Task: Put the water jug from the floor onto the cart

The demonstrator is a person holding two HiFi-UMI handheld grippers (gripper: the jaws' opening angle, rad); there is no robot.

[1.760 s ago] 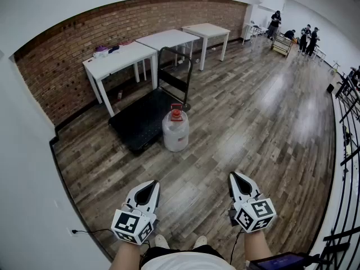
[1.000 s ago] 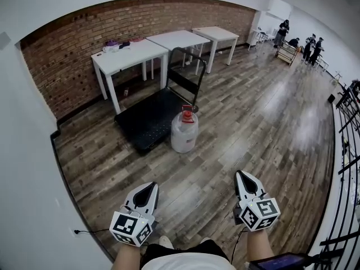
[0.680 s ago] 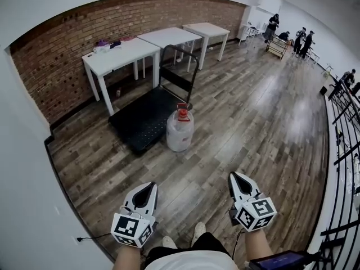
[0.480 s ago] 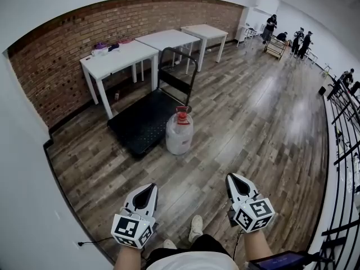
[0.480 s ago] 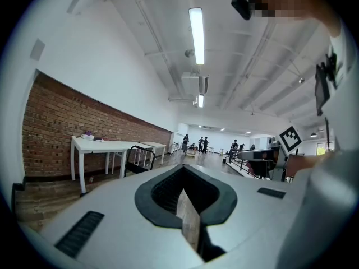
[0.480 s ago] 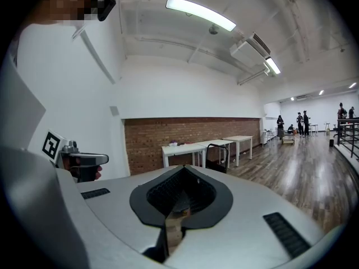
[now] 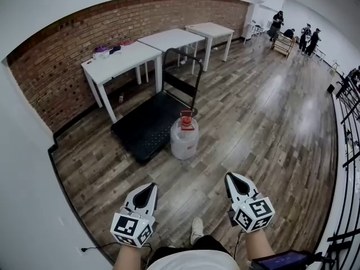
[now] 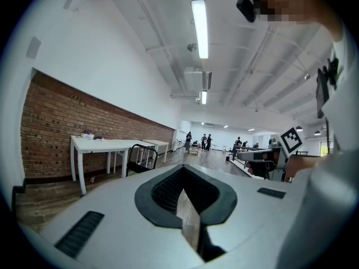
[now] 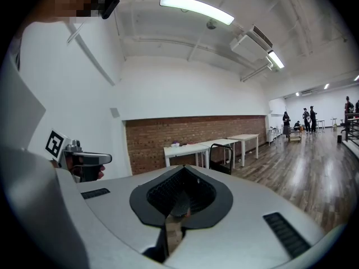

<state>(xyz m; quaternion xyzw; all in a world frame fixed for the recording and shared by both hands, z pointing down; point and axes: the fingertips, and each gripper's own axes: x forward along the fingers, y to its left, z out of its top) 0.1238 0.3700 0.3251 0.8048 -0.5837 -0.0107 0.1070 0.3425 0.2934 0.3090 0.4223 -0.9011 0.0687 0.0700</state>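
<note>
Wood floor [image 7: 253, 128] stretches under the left gripper [image 7: 148, 189] and right gripper [image 7: 234, 182], both clenched empty, pointing forward side by side.

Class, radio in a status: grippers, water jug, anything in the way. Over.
Left gripper and right gripper shut, empty. Water jug upright on floor beside cart. Nothing in between.

Left gripper [image 7: 148, 188] at seven o'clock, right gripper [image 7: 234, 179] at five
White shells, black teardrop insets, square-marker cubes [image 7: 130, 228]; white top [image 7: 190, 261], dark trousers [image 7: 206, 243], white shoe [image 7: 196, 227].
</note>
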